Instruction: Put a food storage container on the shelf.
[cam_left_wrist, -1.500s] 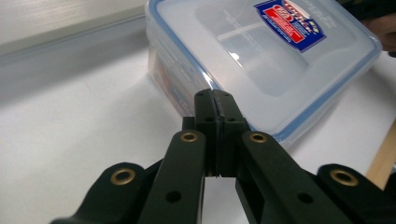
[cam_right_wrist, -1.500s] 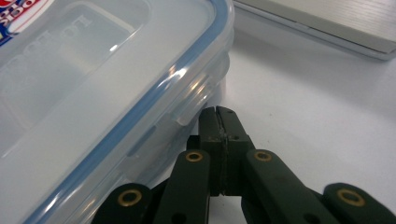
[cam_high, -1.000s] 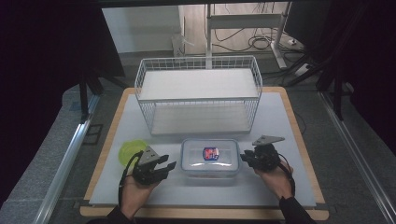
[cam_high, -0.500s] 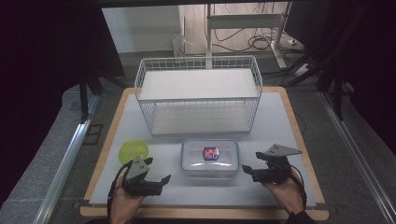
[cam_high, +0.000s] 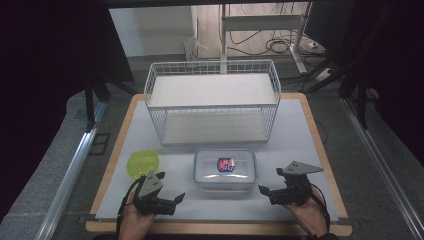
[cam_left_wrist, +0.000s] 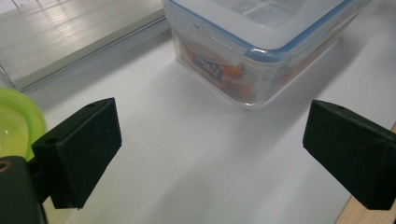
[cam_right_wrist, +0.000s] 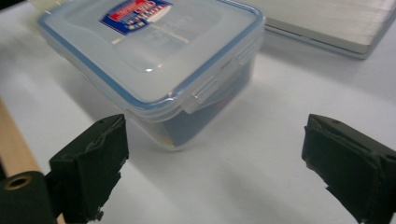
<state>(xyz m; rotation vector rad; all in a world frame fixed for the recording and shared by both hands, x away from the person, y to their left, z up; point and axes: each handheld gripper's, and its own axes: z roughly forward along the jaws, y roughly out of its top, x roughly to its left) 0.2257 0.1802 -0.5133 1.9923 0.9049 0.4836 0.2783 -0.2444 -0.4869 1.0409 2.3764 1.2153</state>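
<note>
Both hands have drawn back from the clear lidded container (cam_high: 225, 170) toward the near edge of the table, and the jaws of both grippers have just been opening, with nothing between them. The left gripper (cam_high: 172, 201) now sits off the box's near-left corner, jaws spread wide and empty; the right gripper (cam_high: 267, 192) sits off its near-right corner, equally wide and empty. The container rests on the white tabletop (cam_high: 300, 130), between the two grippers and just in front of the white wire basket (cam_high: 212, 102), its long axis running left to right across the table, lid clipped on with a red and blue label on top. A green lid (cam_high: 144, 164) lies to its left, close by the left hand. Neither gripper touches the box. Each stands about equally near its own end, so a two-handed grasp on the short ends looks the natural next move.
</note>
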